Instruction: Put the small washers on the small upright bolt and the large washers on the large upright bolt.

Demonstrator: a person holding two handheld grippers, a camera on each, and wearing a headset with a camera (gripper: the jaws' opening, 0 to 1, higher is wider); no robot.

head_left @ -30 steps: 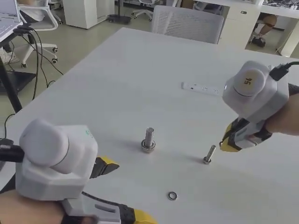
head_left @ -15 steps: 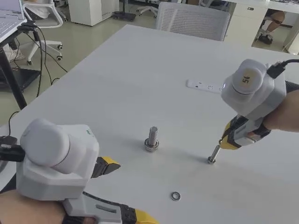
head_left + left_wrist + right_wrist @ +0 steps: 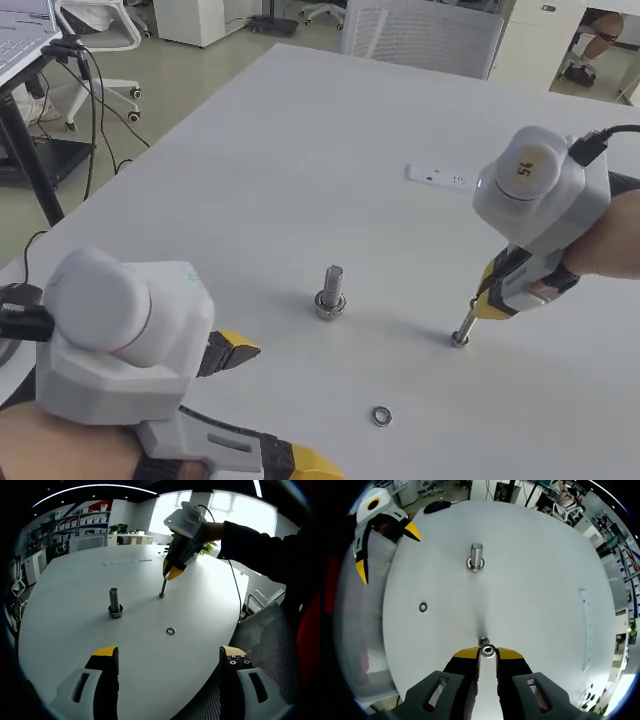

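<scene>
One small washer (image 3: 488,651) pinched in right claw (image 3: 488,655) atop small bolt (image 3: 483,641); left claw (image 3: 169,652) open.

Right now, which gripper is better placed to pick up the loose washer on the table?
Left. The left gripper's jaws stand open facing the washer; the right gripper's are closed at the small bolt's top.
</scene>
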